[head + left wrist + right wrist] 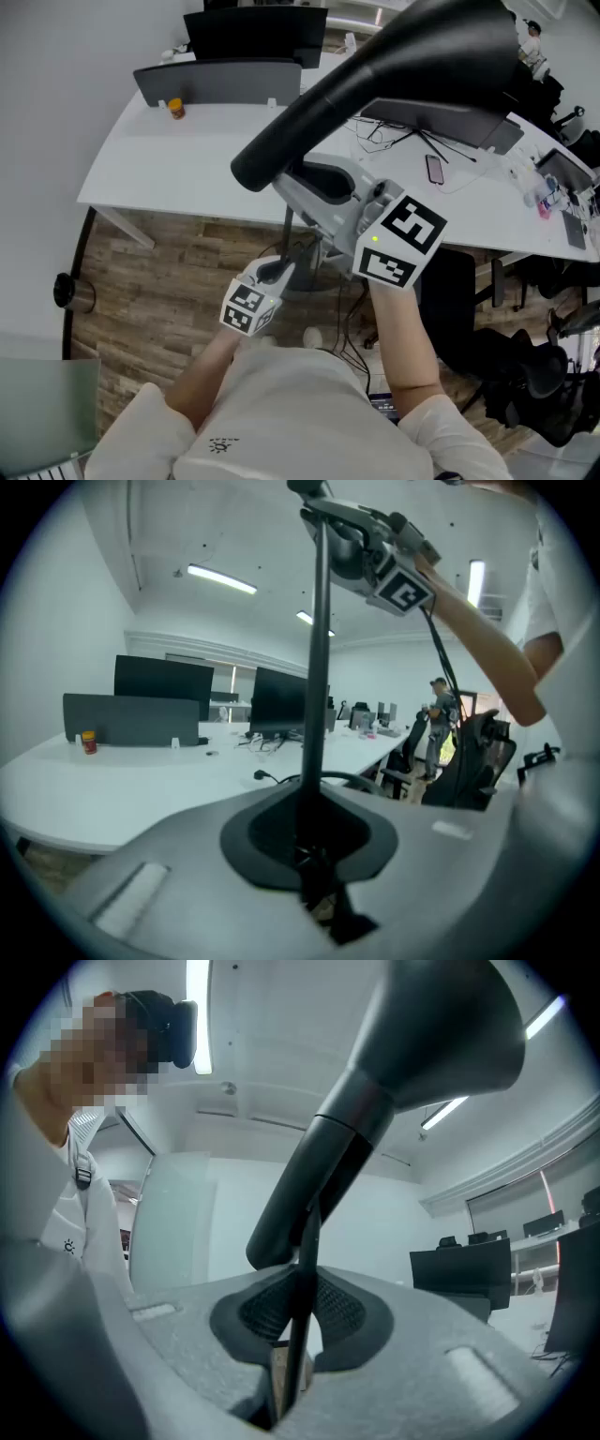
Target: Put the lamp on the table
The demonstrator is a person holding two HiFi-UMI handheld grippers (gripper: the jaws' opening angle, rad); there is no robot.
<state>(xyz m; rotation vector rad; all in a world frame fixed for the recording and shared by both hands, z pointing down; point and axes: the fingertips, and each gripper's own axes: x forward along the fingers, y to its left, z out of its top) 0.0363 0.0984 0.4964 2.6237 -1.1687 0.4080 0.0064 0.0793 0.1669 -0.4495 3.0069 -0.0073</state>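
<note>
A black lamp is held in the air in front of the white table [187,159]. Its big cone-shaped head [394,84] points up and to the right. My right gripper [323,187] is shut on the thin pole just below the head, and the pole [300,1335] passes between its pads under the lamp head [422,1044]. My left gripper [281,267] is shut on the same pole lower down. In the left gripper view the pole [314,667] rises from my left gripper [309,846] up to the right gripper [375,550]. The lamp's base is hidden.
On the table are dark monitors [253,33], a small orange bottle [175,110], cables and a phone [434,170]. Black office chairs [525,375] stand at the right. Wood floor [159,272] lies below, with cables near the person's feet.
</note>
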